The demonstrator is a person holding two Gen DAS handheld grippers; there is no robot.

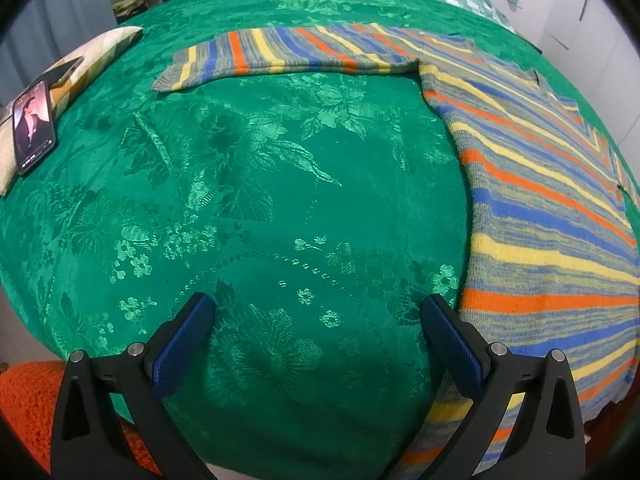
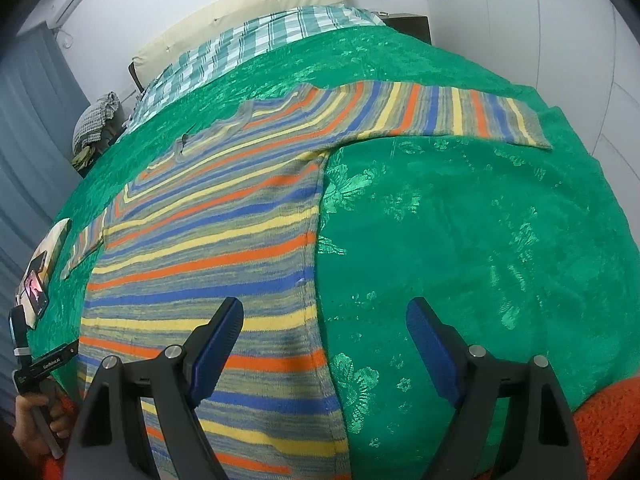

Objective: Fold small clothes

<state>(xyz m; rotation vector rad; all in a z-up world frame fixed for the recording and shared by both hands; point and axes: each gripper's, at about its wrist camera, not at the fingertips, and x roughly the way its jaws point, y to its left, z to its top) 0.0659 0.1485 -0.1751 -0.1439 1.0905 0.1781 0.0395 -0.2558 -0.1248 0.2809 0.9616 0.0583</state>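
Observation:
A striped knit sweater (image 1: 540, 200) in orange, blue, yellow and grey lies flat on a green floral bedspread (image 1: 280, 200), sleeves spread out to both sides. In the left wrist view its body fills the right side and one sleeve (image 1: 280, 56) runs left across the top. My left gripper (image 1: 318, 316) is open and empty above bare bedspread, its right finger at the sweater's left edge. In the right wrist view the sweater (image 2: 208, 248) fills the left and a sleeve (image 2: 460, 116) runs right. My right gripper (image 2: 324, 320) is open and empty, straddling the sweater's right edge near the hem.
A phone (image 1: 34, 124) with a lit screen leans on a pale cushion (image 1: 80, 64) at the bed's left edge. An orange blanket (image 2: 608, 432) hangs at the near edge. A checked sheet (image 2: 260, 48) and a pillow (image 2: 248, 8) lie at the head. The left gripper's handle (image 2: 36, 368) shows at the lower left of the right wrist view.

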